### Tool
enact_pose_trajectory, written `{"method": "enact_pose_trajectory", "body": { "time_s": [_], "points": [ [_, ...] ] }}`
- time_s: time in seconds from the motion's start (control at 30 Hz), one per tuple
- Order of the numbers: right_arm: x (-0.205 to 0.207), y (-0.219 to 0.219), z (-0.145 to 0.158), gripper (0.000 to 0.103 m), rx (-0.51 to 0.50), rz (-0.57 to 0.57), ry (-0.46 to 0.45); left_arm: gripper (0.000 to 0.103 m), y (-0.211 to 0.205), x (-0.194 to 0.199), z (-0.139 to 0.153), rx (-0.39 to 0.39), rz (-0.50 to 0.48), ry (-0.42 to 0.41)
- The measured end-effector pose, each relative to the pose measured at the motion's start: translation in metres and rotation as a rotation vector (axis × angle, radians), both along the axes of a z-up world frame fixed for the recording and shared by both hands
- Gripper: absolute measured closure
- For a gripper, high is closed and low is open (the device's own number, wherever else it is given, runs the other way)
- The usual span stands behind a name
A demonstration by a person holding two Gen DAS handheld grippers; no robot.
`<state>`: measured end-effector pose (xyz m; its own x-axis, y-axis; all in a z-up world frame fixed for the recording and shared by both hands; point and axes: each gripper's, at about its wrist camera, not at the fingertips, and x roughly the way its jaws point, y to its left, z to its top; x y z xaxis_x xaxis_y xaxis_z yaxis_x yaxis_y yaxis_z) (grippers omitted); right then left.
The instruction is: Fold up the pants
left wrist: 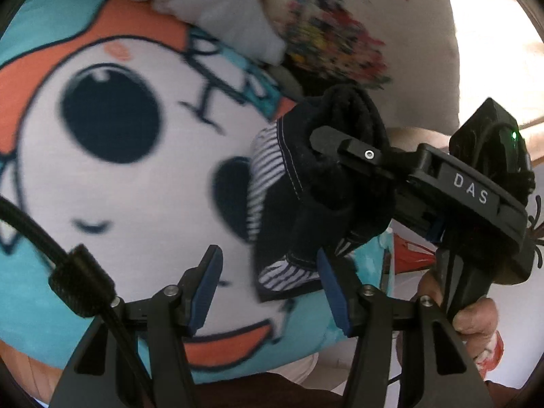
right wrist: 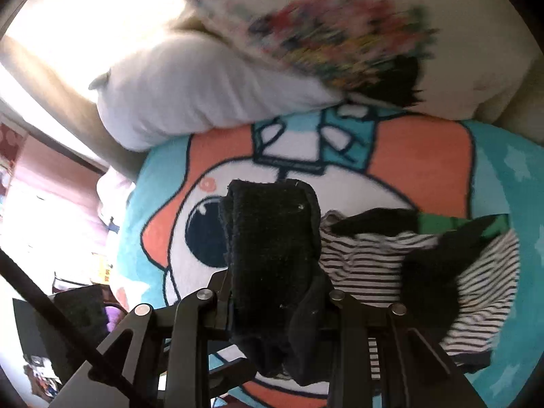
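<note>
while the right tool [right wrist: 275, 292] pinches a thick bunch of the dark pants [right wrist: 272, 238] and holds it up above the cartoon blanket [right wrist: 425, 170] on the bed, the step in hand looks like getting a second hold so the garment can be spread and laid flat for its fold. in the left wrist view the pants [left wrist: 326, 183] hang from that tool's black fingers [left wrist: 340, 142], with a striped lining showing at the hem, and the left tool [left wrist: 268, 289] stands about half open with nothing pressed between its blue pads [left wrist: 207, 292]; the lowest fold of cloth hangs just beside its right pad.

to do this well, i would bring the left tool onto a single clear edge, the stitched hem or a waistband corner, rather than into the wad, since a grip on doubled cloth will keep the bundle twisted. then draw the two tools apart until the fabric hangs smooth before lowering it. a striped garment [right wrist: 408, 265] lies on the blanket close by, so set the pants down on the bare part, away from it and the pillows [right wrist: 204, 95].
</note>
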<state>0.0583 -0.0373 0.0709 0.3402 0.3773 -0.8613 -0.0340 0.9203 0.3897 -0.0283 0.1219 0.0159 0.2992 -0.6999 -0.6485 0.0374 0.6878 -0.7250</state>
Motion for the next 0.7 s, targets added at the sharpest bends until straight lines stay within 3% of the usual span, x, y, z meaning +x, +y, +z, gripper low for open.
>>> {"method": "enact_pose_trajectory", "body": {
  "time_s": [0.27, 0.33, 0.37, 0.47, 0.5, 0.53, 0.6, 0.7],
  "points": [
    [-0.024, -0.113, -0.001, 0.065, 0.003, -0.114, -0.055, 0.047, -0.079, -0.001, 0.012, 0.063, -0.073, 0.005],
    [-0.032, -0.14, -0.011, 0.045, -0.009, -0.154, -0.031, 0.047, -0.085, -0.003, 0.018, 0.074, -0.069, -0.002],
    [-0.038, -0.157, -0.015, 0.043, -0.014, -0.19, -0.019, 0.047, -0.086, -0.003, 0.022, 0.081, -0.06, -0.008],
    [-0.056, -0.199, -0.003, 0.043, -0.015, -0.288, -0.07, 0.047, -0.086, 0.001, 0.029, 0.112, -0.014, -0.02],
    [-0.061, -0.206, 0.004, 0.046, -0.012, -0.301, -0.1, 0.047, -0.087, 0.004, 0.03, 0.122, -0.006, -0.017],
    [-0.065, -0.213, 0.012, 0.056, 0.001, -0.306, -0.136, 0.047, -0.089, 0.007, 0.029, 0.138, 0.003, -0.009],
    [-0.065, -0.215, 0.023, 0.065, 0.068, -0.269, -0.175, 0.047, -0.096, 0.011, 0.023, 0.154, 0.006, 0.004],
    [-0.056, -0.202, 0.012, 0.066, 0.158, -0.203, -0.143, 0.047, -0.111, 0.015, 0.005, 0.204, -0.005, 0.046]
  ]
}}
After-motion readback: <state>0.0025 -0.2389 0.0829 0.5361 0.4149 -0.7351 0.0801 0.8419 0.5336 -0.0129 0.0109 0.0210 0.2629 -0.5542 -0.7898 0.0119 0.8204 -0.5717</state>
